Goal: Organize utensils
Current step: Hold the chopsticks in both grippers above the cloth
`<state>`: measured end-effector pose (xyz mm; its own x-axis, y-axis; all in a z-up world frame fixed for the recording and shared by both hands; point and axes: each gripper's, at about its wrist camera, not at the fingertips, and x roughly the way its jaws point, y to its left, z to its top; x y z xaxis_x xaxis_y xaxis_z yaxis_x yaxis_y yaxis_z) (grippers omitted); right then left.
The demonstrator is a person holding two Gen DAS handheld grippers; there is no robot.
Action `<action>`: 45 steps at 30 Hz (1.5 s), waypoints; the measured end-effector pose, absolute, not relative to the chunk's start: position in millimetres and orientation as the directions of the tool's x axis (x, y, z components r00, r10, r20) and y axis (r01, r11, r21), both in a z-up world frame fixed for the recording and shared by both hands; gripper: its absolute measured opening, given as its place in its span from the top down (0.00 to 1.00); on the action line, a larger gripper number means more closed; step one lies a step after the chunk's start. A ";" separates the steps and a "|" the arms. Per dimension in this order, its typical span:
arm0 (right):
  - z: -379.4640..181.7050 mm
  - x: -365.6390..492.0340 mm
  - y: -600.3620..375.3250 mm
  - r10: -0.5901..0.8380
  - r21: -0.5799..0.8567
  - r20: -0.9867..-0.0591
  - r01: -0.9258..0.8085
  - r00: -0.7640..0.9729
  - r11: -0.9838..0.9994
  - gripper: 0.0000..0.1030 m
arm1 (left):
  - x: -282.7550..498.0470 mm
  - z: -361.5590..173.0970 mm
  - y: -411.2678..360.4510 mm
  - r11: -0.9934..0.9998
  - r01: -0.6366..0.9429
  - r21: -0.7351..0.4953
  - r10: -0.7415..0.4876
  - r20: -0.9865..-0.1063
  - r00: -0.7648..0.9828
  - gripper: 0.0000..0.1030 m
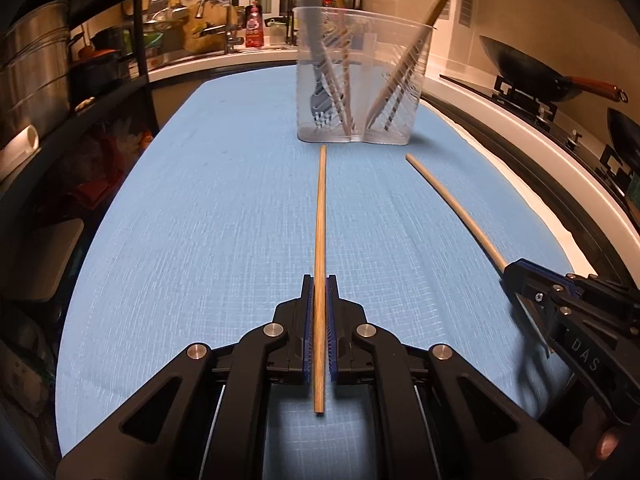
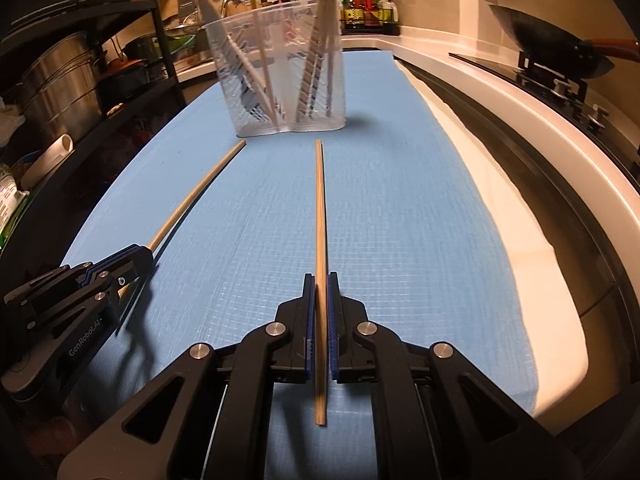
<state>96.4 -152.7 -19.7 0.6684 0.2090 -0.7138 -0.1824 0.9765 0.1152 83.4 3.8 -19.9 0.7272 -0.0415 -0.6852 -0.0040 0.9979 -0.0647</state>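
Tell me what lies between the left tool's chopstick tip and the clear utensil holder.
Only bare blue mat, seen in the left wrist view, between chopstick and holder.

A blue cloth [image 1: 200, 220] covers the counter, a dark wok [image 1: 532, 76] sits on the stove [image 2: 560, 84].

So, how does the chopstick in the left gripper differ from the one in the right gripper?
Hardly at all. The left gripper holds the left chopstick, the right gripper holds the right chopstick. Both are wooden, clamped near the near end, pointing at the clear utensil holder.
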 end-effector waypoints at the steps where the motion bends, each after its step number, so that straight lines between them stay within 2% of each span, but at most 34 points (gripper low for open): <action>1: -21.4 96.5 -150.8 0.207 0.112 -0.714 -0.183 0.668 0.977 0.94 | 83.0 -20.1 5.2 0.997 -0.005 -0.074 -0.047 -0.685 0.727 0.94; 12: -21.4 91.0 -147.2 0.184 0.086 -0.696 -0.173 0.695 0.981 0.89 | 82.6 -24.6 1.8 0.997 -0.015 -0.074 -0.041 -0.692 0.721 0.94; 14: -21.8 89.1 -147.5 0.174 0.078 -0.694 -0.168 0.699 0.983 0.87 | 81.8 -24.4 2.0 0.997 -0.019 -0.075 -0.038 -0.692 0.721 0.93; 16: -22.1 86.4 -146.4 0.161 0.062 -0.691 -0.164 0.705 0.985 0.81 | 81.0 -24.6 2.6 0.997 -0.022 -0.080 -0.040 -0.691 0.722 0.93; 19: -22.1 82.2 -146.0 0.145 0.046 -0.687 -0.156 0.712 0.987 0.79 | 79.9 -24.9 2.7 0.997 -0.021 -0.076 -0.037 -0.691 0.722 0.93; 32: -23.9 70.2 -141.9 0.078 -0.023 -0.661 -0.125 0.746 0.992 0.79 | 69.9 -26.7 0.4 0.997 -0.030 -0.065 -0.022 -0.676 0.736 0.93; 41: -23.8 69.2 -138.8 0.069 -0.050 -0.652 -0.134 0.755 0.990 0.82 | 64.9 -27.3 -2.0 0.998 -0.038 -0.058 -0.010 -0.664 0.748 0.93; 45: -24.0 68.3 -136.5 0.069 -0.061 -0.649 -0.142 0.758 0.988 0.87 | 64.4 -27.9 -4.5 0.998 -0.037 -0.041 0.001 -0.656 0.755 0.93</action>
